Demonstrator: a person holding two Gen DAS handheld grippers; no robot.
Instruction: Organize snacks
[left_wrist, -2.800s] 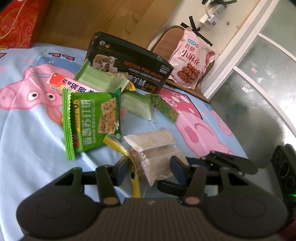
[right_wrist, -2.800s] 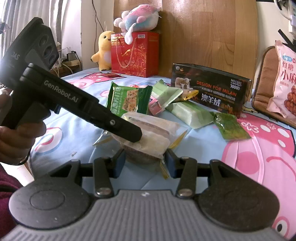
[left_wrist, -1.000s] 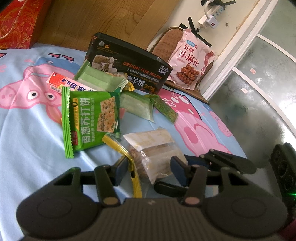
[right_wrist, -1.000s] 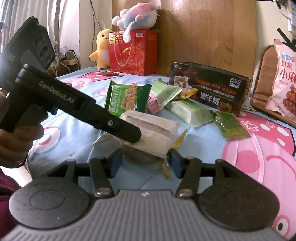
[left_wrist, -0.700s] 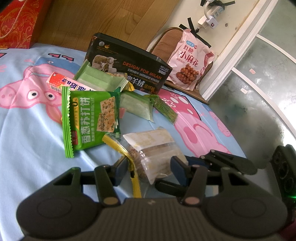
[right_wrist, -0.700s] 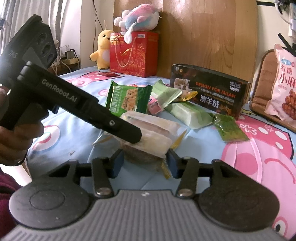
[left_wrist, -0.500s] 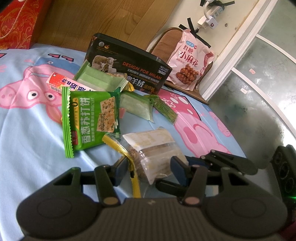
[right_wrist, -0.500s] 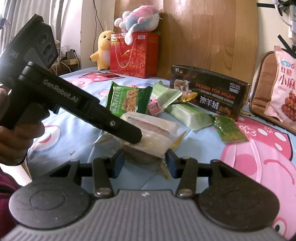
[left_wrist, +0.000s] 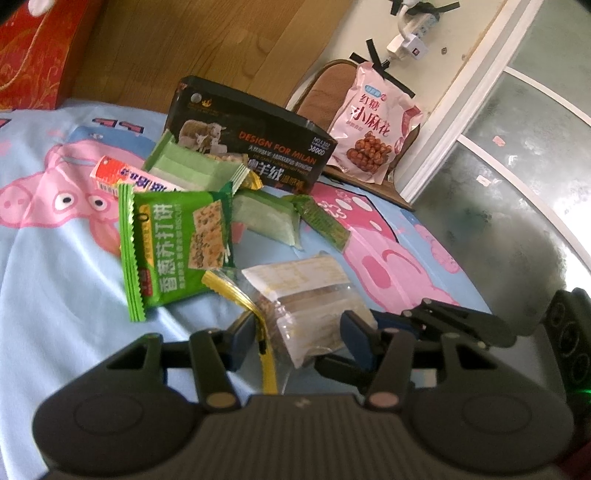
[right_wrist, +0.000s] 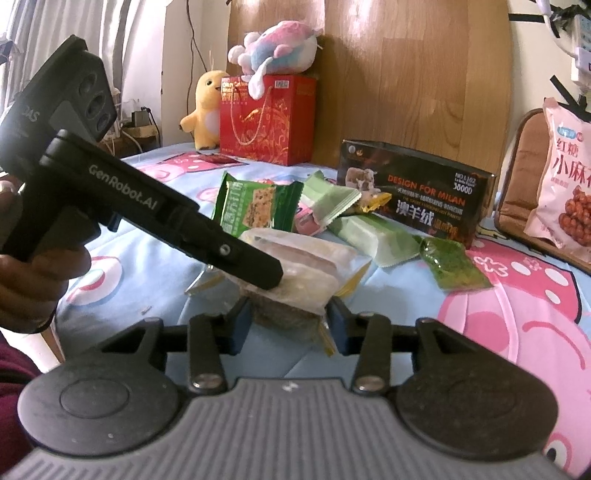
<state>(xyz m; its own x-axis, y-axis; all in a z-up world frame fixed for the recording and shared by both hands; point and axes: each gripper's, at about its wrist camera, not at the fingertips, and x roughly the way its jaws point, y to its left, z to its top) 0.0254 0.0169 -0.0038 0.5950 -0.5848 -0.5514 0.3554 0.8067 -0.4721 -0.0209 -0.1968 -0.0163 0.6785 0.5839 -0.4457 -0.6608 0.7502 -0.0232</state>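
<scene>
Jaws first: your left gripper (left_wrist: 299, 334) straddles the clear snack pack (left_wrist: 308, 295) at the same half-open width as a second ago; in the left wrist view its pads sit beside the wrapper, and you can't tell whether they press it. That pack lies on the pig-print sheet (left_wrist: 55, 295), just below the green biscuit pack (left_wrist: 173, 247). The pale green wafer packs, black box (left_wrist: 255, 151) and pink bag (left_wrist: 373, 136) have not shifted since the earlier frames. Your right gripper's fingers show at the lower right edge, beside the pack.

Right wrist view: your right gripper (right_wrist: 290, 325) has just been closing, jaws visibly narrower than a second ago, and both pads now touch the clear snack pack's near end. Your left gripper's finger (right_wrist: 258, 266) lies on top of the pack, same as before. Your hand (right_wrist: 37, 280) holds that gripper at the left. Nothing else on the sheet has moved.
</scene>
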